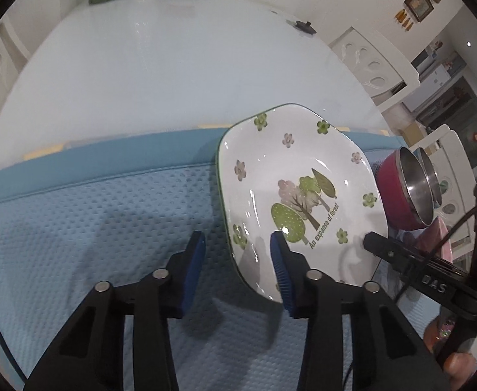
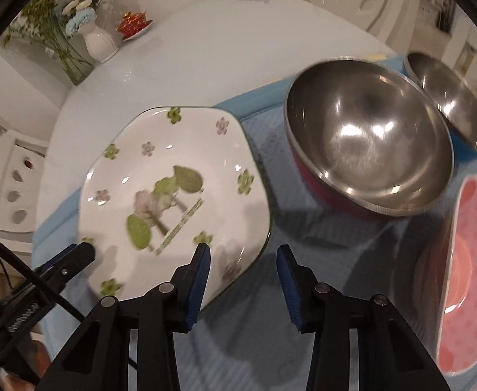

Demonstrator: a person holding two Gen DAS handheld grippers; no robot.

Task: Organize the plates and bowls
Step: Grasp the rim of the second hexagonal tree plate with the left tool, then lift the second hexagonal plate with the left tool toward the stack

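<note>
Both claws are hovering over the white tree-print plate (image 1: 298, 192), which lies on the blue quilted mat (image 1: 92, 221) at the near edge of the white table (image 1: 173, 65). The left claw (image 1: 238, 244) straddles the plate's left rim with a moderate gap, pads not pressing, nothing held; the right claw (image 2: 243, 260) brackets the opposite rim the same way, empty too. This looks like the approach to a two-sided pickup of the plate. Next, each claw would need to settle lower so one pad slips under the rim, then pinch. Just beside the plate stands a red steel-lined bowl (image 2: 368, 137), a smaller steel bowl (image 2: 450, 97) behind it, and a pink dotted plate (image 2: 466, 260) cut off at the frame edge. The right view is blurred, and whether any pad touches the glaze I cannot tell.
</note>
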